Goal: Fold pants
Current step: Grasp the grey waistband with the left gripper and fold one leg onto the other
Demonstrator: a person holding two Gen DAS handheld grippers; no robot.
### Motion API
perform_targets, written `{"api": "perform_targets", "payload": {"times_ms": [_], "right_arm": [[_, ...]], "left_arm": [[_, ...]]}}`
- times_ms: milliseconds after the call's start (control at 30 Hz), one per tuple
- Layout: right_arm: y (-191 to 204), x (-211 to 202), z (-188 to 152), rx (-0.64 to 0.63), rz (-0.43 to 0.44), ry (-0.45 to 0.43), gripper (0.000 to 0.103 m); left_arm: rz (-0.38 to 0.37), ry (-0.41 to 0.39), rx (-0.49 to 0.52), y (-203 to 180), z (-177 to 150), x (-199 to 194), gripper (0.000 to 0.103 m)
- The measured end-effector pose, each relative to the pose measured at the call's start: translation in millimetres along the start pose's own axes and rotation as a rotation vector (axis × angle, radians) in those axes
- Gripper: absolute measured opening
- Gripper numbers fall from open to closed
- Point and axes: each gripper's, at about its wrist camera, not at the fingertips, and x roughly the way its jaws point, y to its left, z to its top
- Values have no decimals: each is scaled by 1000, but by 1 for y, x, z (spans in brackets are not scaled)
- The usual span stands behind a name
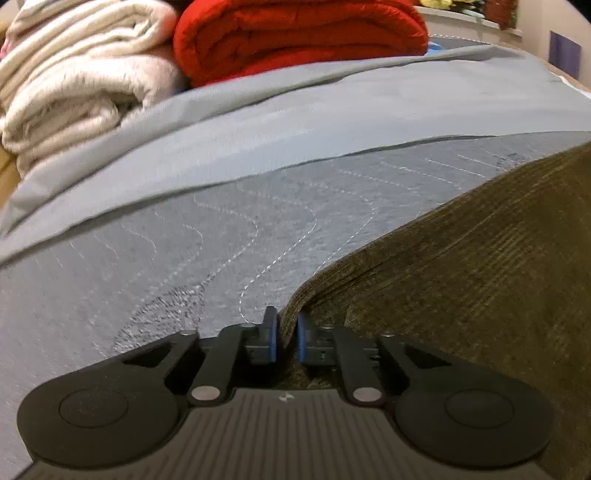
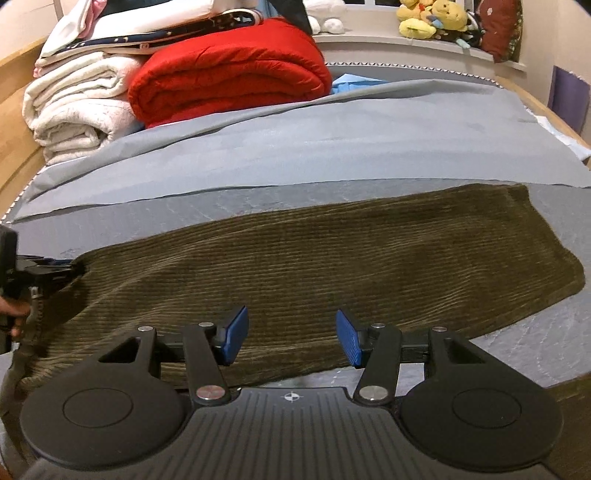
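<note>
Left hand-held gripper [image 1: 286,334] clenched on pants [image 2: 332,266] edge to lift the fold | right hand-held gripper [image 2: 291,336] released over pants, ready | pants flat across bed [image 2: 332,147], near its front edge

- Bed [image 2: 480,192] with a dark grey quilted cover; pale stitched wavy lines show on it.
- Lighter grey sheet [image 2: 295,140] spread across the far half of the bed.
- Wooden bed frame [image 2: 14,122] curves along the left side.
- Red folded duvet [image 2: 229,74] at the far left, just beside a stack of cream blankets [image 2: 74,107].
- White ledge [image 2: 388,40] behind the bed, carrying yellow plush toys [image 2: 428,16].
- Pale wall at right with a purple panel [image 2: 569,99].
- Warm indoor light.
</note>
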Motion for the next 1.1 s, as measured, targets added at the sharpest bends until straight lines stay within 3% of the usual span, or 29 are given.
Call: {"api": "perform_targets", "payload": {"times_ms": [167, 300, 367, 500, 633, 733, 767, 800, 900, 967, 1033, 1100], "right_arm": [[-16, -5, 3, 28, -46, -12, 54], [-34, -13, 5, 84, -70, -23, 54], [-44, -19, 5, 125, -84, -31, 54], [-57, -36, 1, 189, -89, -64, 54], [-65, -53, -9, 221, -101, -82, 54], [-75, -65, -17, 254, -111, -83, 54], [-80, -69, -19, 271, -112, -84, 54], [-84, -73, -21, 288, -112, -86, 54], [-101, -82, -23, 333, -114, -99, 54], [-115, -83, -22, 365, -128, -107, 54], [-131, -82, -22, 411, -136, -111, 54], [-150, -78, -23, 477, -129, -109, 54]], "left_arm": [[5, -70, 49, -12, 0, -49, 4], [19, -115, 155, -41, -14, -121, 3], [8, -139, 212, -60, -30, -165, 3], [-72, -162, 322, -93, -96, -243, 3], [-124, -86, 384, -110, -148, -269, 5], [-109, -42, 144, -82, -152, -271, 13], [-137, -30, 38, -68, -152, -272, 22], [-186, -15, -103, -49, -153, -272, 38], [-317, 99, -378, -15, -162, -253, 55], [-374, 219, -472, -8, -168, -230, 61], [-379, 330, -531, -9, -174, -207, 61], [-363, 393, -578, -7, -175, -187, 61]]}}
